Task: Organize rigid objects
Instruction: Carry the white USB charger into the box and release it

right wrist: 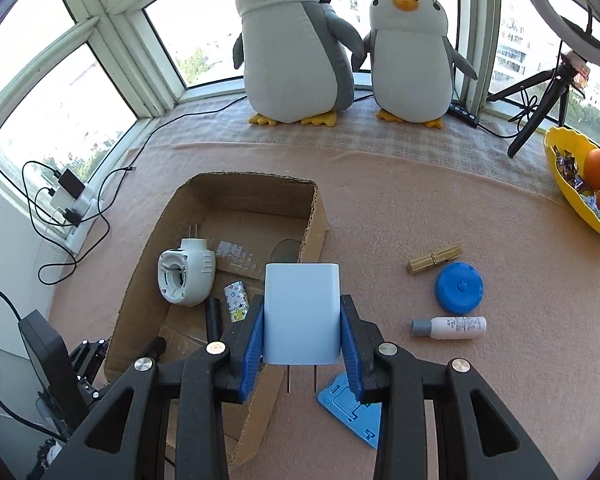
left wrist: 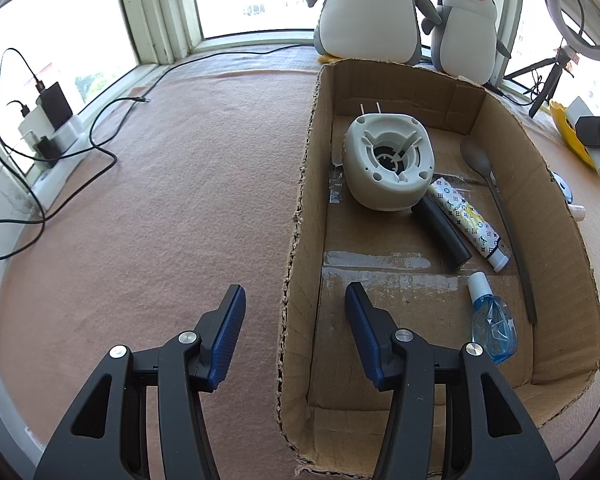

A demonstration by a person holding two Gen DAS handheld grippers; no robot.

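Your right gripper is clamped on the white plug adapter, blue pads pressing its two flat sides, the two metal prongs pointing back under the jaws. It hangs above the right wall of the cardboard box, near the box's front corner. Judgement: the adapter is light, rigid and smooth-shelled, so it may slip if your squeeze eases; the flat sides are the right place to hold, well off the prongs. Your left gripper holds nothing: the jaws stand apart in view, straddling the box's left wall. Inside the box lie the white round plug-in device, black tube, patterned tube, spoon and small blue bottle. To the right of the box, on the cloth, wait the wooden clothespin, blue disc, white bottle and blue flat piece. Likely next: lower the adapter onto bare box floor in front of the tubes.
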